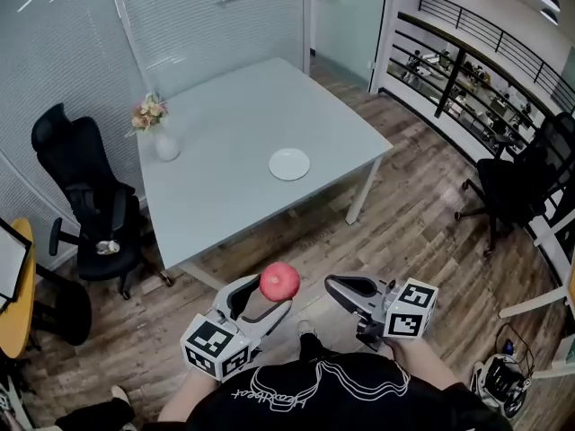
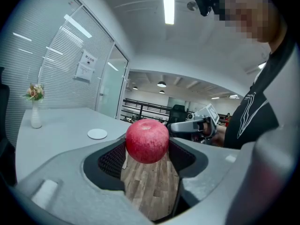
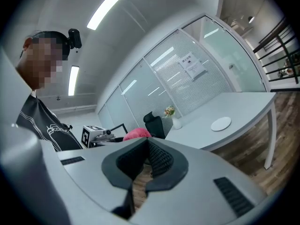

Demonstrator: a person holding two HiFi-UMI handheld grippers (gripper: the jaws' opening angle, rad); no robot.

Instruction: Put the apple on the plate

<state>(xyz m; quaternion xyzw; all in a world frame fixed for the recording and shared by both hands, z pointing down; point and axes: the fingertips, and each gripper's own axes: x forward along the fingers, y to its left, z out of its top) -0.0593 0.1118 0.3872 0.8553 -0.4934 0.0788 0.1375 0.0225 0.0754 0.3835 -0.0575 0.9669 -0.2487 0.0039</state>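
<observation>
You are on the carrying step. Your left gripper (image 1: 260, 302) is pinching the round red apple (image 1: 279, 281) between its two dark ridged pads, one on each side. The apple sits up in the air over the brown wooden plank floor (image 1: 422, 232), close to your body and well apart from the plate.

Your right gripper (image 1: 334, 285) has its jaws pressed together with nothing in them. It hangs just beside the apple.

The small round white plate (image 1: 289, 163) lies flat near the front corner of the big pale grey surface (image 1: 234, 115). Nothing is on it yet.

Next, I think you need to step up to the surface, bring the apple over the middle of the plate, lower it until it rests there, and only then let go.

The apple looks smooth, shiny and hard, so it could roll if you drop it from high up. The plate looks flat with almost no rim to stop it. A white vase of flowers (image 1: 164, 142) stands far off to the side, out of your way.
</observation>
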